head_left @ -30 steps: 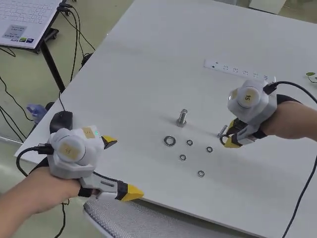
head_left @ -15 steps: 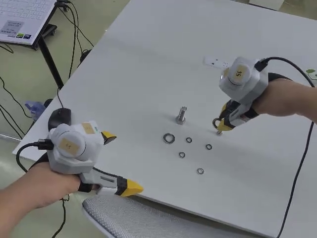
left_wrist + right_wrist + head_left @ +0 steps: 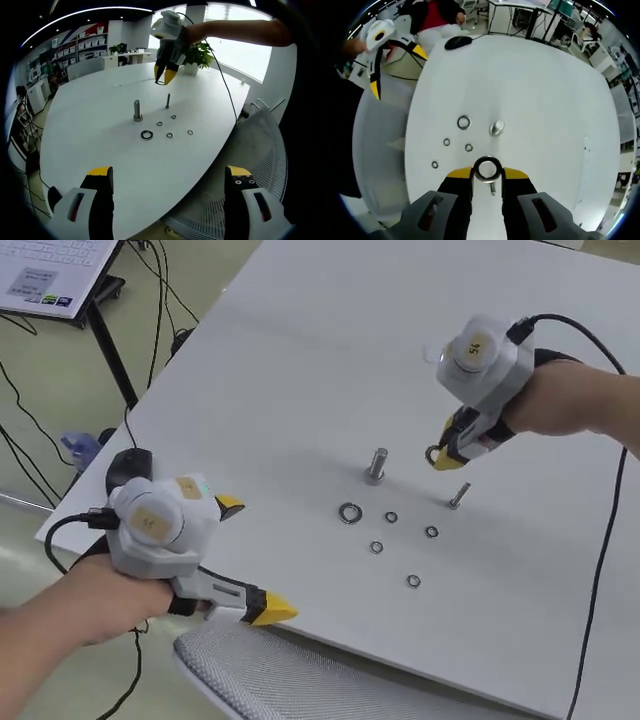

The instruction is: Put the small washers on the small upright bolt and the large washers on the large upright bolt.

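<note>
The right gripper (image 3: 437, 457) is pinching a large washer (image 3: 486, 168) by its rim, hanging just above and beside the large bolt (image 3: 377, 465). Held so thinly, the ring is risking tilting, catching the bolt's top and dropping. The left gripper (image 3: 252, 558) is gaping wide, well away from the bolt, past the loose washers (image 3: 391, 517).

Your right gripper (image 3: 487, 173) pinches a glossy silver metal ring washer (image 3: 486, 159) between smooth yellow plastic tips. The white tabletop (image 3: 300, 370) looks smooth and matt.
</note>
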